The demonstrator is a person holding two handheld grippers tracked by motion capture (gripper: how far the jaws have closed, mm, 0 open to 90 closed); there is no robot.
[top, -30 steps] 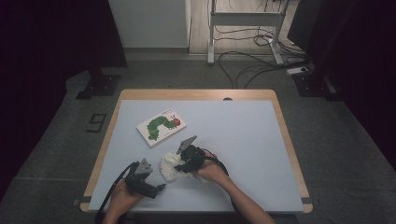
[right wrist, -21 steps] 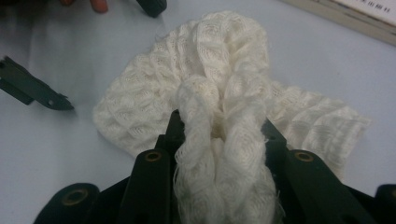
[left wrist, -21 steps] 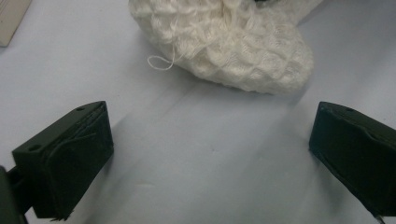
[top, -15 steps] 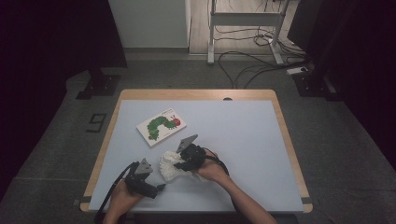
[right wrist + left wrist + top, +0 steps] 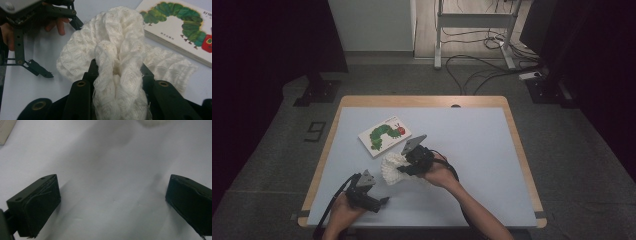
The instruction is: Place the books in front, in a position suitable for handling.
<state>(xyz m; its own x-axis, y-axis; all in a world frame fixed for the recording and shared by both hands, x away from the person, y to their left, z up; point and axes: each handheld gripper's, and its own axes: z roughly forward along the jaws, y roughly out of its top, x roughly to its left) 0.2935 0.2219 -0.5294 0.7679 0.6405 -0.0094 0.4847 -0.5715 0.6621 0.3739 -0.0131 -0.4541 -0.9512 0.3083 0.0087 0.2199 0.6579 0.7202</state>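
Two forearms come in over the near edge of the table (image 5: 492, 130), each hand carrying a pair of tongs. At the near left corner the left hand (image 5: 343, 210) holds the left gripper (image 5: 381, 202) low over the pale top, its jaws spread wide and released with bare surface between them. Toward the middle of the table, the right hand (image 5: 439, 172) has its right gripper (image 5: 399, 169) angled toward the far left corner, jaws clenched on a bunch of white knitted cloth (image 5: 117, 62). One gathered fold is pinched between the jaws; the rest spills forward and droops onto the table, just short of the picture book (image 5: 384, 136) with a green caterpillar cover, lying flat beyond it toward the far left.
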